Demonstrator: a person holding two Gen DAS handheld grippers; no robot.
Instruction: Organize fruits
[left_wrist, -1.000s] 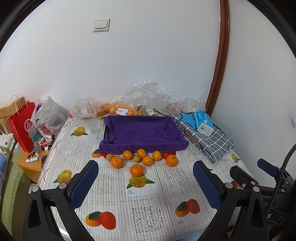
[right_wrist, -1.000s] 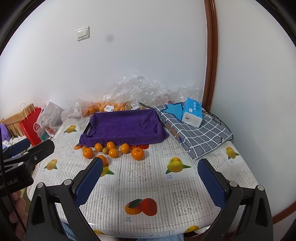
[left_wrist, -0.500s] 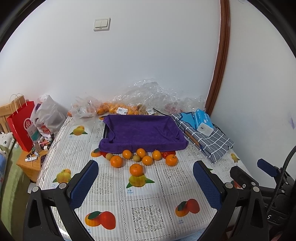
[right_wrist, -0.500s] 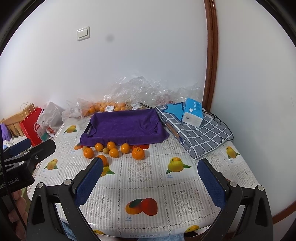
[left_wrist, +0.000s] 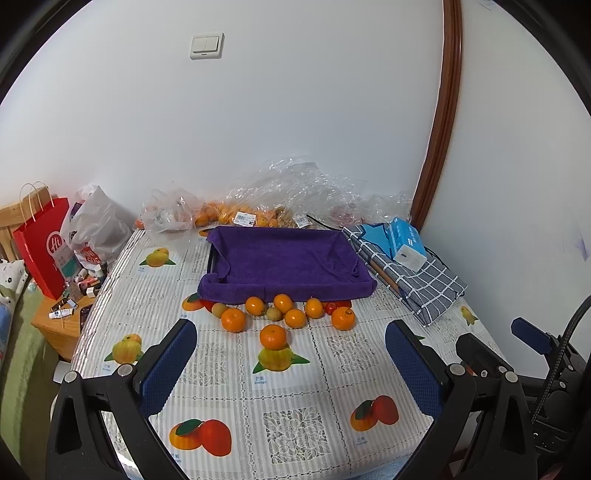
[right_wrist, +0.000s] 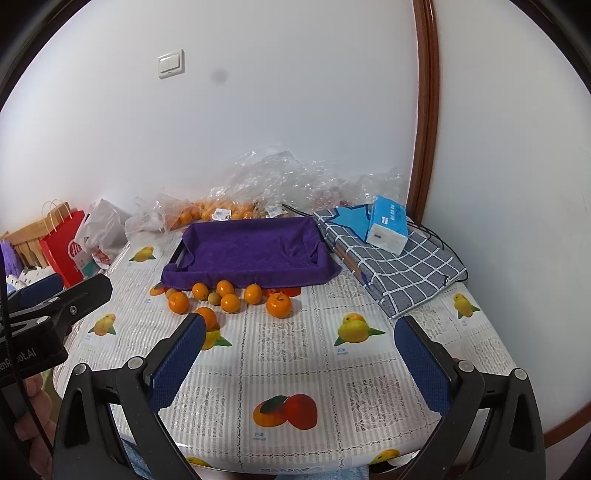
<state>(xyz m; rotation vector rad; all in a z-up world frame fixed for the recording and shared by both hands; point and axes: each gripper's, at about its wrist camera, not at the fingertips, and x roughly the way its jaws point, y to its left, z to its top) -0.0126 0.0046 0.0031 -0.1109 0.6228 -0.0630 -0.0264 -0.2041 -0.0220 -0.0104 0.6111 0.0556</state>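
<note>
Several oranges (left_wrist: 273, 336) (right_wrist: 278, 305) and small greenish fruits (left_wrist: 273, 314) lie loose on the table in front of a tray lined with a purple towel (left_wrist: 284, 258) (right_wrist: 251, 251). The tray holds nothing. My left gripper (left_wrist: 291, 365) is open and empty, above the near half of the table, well short of the fruit. My right gripper (right_wrist: 299, 365) is open and empty too, at a similar distance. The left gripper's body also shows at the left edge of the right wrist view (right_wrist: 55, 306).
Plastic bags of more oranges (left_wrist: 236, 216) lie against the back wall. A checked cloth (left_wrist: 417, 273) with a blue tissue pack (left_wrist: 406, 245) lies at the right. A red paper bag (left_wrist: 44, 243) and clutter stand off the table's left edge. The table has a fruit-print cover (left_wrist: 295, 424).
Both views have shifted very slightly; the fruit and the tray have not moved. Both grippers stay open.
</note>
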